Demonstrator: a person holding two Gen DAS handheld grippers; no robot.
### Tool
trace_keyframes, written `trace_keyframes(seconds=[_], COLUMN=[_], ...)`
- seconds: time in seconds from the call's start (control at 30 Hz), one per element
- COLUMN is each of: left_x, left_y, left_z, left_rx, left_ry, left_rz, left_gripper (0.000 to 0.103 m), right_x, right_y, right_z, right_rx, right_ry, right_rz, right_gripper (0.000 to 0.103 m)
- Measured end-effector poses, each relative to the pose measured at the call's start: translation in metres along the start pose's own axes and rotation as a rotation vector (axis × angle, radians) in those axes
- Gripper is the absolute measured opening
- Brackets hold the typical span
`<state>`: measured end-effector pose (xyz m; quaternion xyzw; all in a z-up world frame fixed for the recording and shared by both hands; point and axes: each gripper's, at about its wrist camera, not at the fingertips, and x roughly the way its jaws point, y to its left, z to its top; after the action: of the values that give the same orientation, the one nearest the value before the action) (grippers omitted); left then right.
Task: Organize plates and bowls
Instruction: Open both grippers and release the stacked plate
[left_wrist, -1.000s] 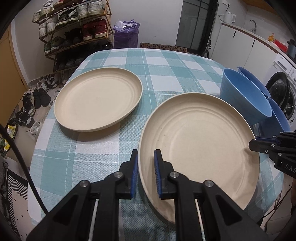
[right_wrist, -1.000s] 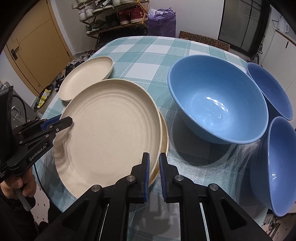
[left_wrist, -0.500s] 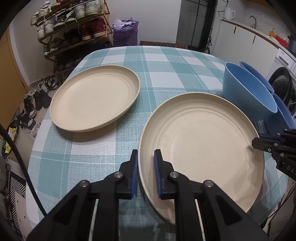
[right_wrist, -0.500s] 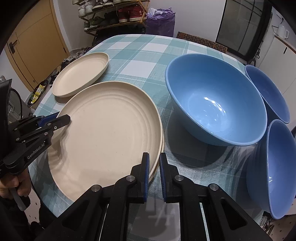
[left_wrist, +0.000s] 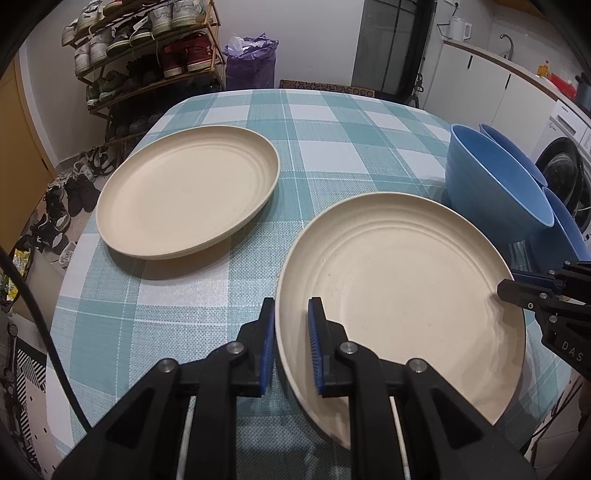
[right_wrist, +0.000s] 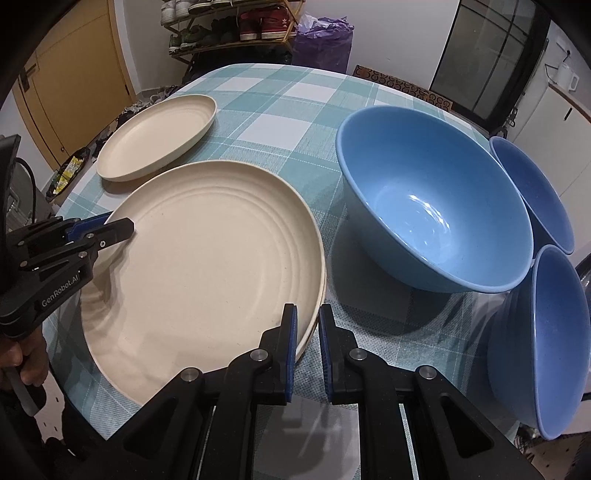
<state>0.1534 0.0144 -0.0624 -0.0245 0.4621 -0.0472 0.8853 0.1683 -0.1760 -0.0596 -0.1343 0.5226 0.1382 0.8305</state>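
A cream plate (left_wrist: 402, 295) lies stacked on another cream plate whose rim (right_wrist: 320, 291) shows under it. My left gripper (left_wrist: 291, 343) is shut on the top plate's near-left rim. My right gripper (right_wrist: 307, 349) is shut on its opposite rim (right_wrist: 310, 325); it shows in the left wrist view (left_wrist: 517, 290) too. A third cream plate (left_wrist: 184, 192) lies alone on the table's left, also in the right wrist view (right_wrist: 159, 136). Three blue bowls stand at the right: a large one (right_wrist: 432, 199) and two others (right_wrist: 532, 192) (right_wrist: 543, 339).
The table has a teal checked cloth (left_wrist: 332, 136); its edges lie close to the plates and bowls. A shoe rack (left_wrist: 147, 55) and purple bag (left_wrist: 251, 62) stand behind. A washing machine (left_wrist: 569, 173) is at the right.
The held plate has come down and level onto the plate beneath it; the gap between their rims has closed. Both grippers keep hold of its rim.
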Motion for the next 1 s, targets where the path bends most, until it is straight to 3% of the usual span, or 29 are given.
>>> trace_keyframes(seconds=[0.27, 0.43, 0.5, 0.6, 0.8, 0.87, 0.9, 0.93, 1.0], left_x=[-0.001, -0.006, -0.01, -0.016, -0.027, -0.031, -0.034, -0.036, -0.041], left_y=[0.004, 0.007, 0.01, 0.015, 0.024, 0.027, 0.028, 0.03, 0.033], left_z=[0.0, -0.003, -0.004, -0.005, -0.007, -0.007, -0.007, -0.007, -0.006], left_rx=[-0.012, -0.013, -0.019, -0.032, -0.051, -0.06, -0.068, -0.077, -0.089], left_ry=[0.004, -0.005, -0.011, -0.021, -0.046, -0.058, -0.066, -0.077, -0.094], left_rz=[-0.027, -0.034, -0.037, -0.042, -0.049, -0.055, -0.055, -0.055, -0.055], left_gripper=[0.018, 0.037, 0.045, 0.048, 0.053, 0.065, 0.082, 0.092, 0.096], right_x=[-0.006, -0.007, -0.008, -0.013, -0.026, -0.031, -0.034, -0.037, -0.043], right_y=[0.003, 0.007, 0.007, 0.009, 0.015, 0.018, 0.02, 0.022, 0.025], right_z=[0.0, -0.001, 0.0, 0.0, 0.005, 0.006, 0.007, 0.009, 0.011], right_rx=[-0.003, -0.013, -0.008, -0.008, -0.009, -0.014, -0.021, -0.027, -0.038], right_ry=[-0.024, -0.021, -0.023, -0.036, -0.078, -0.093, -0.105, -0.118, -0.141], right_rz=[0.046, 0.074, 0.092, 0.122, 0.192, 0.212, 0.219, 0.221, 0.221], right_gripper=[0.019, 0.024, 0.033, 0.051, 0.075, 0.078, 0.078, 0.079, 0.084])
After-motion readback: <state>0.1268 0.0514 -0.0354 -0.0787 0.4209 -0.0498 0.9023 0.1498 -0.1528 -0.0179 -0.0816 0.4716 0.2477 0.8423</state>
